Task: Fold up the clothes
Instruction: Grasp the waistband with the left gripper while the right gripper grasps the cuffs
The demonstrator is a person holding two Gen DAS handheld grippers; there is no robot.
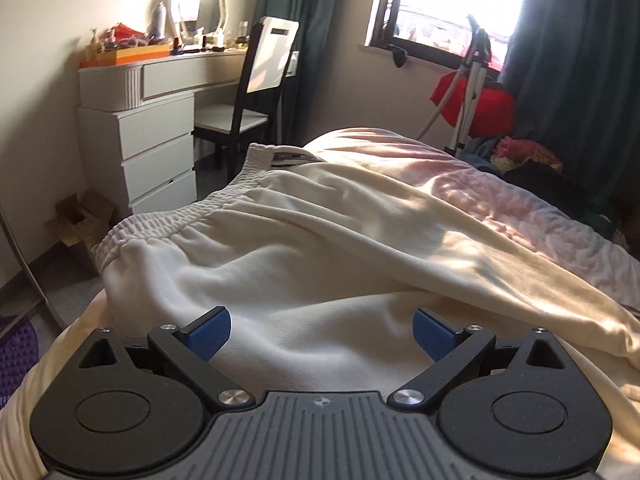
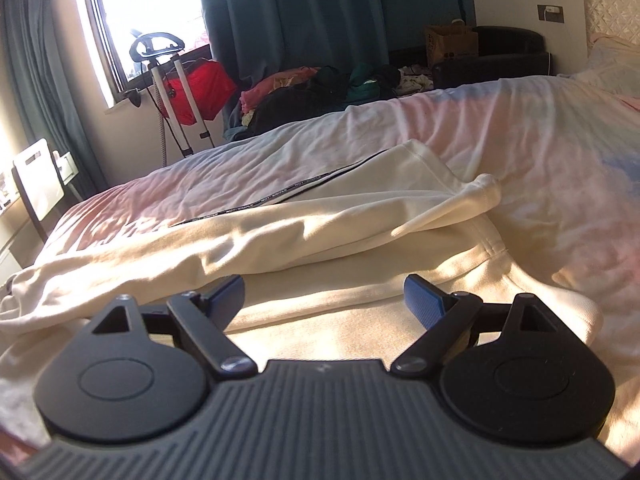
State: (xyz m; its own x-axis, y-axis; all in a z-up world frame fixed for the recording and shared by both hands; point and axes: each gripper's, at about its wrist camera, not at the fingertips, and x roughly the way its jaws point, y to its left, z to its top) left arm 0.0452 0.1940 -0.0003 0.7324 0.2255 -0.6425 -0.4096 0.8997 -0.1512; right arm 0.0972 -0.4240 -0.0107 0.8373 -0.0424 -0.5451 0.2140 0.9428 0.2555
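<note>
1. Over on the left, the left hand-held gripper (image 1: 322, 330) hangs above the cream sweatpants (image 1: 304, 248), its blue pads spread wide with nothing between them; only cloth lies below the gap.
2. The sweatpants lie stretched along the near edge of the bed (image 2: 540, 128), their ribbed waistband (image 1: 168, 220) at the bed's left end, close to the corner by the white dresser (image 1: 156, 152).
3. In the middle, one leg lies folded over the other, so the lengthwise fold looks done. My read: we're between folds, with both tools free.
4. On the right, the right hand-held gripper (image 2: 324, 300) also stands spread and empty, hovering just over the leg cuffs (image 2: 484, 196), which lie stacked toward the bed's middle.
5. Next move, as I judge it: each gripper needs to come down on an edge. Either the right one pinches both cuffs together and carries them toward the waistband, or the left one brings the waistband over.
6. Watch point: the top cuff sits askew over the lower, so a shallow pinch may catch only one layer.
</note>
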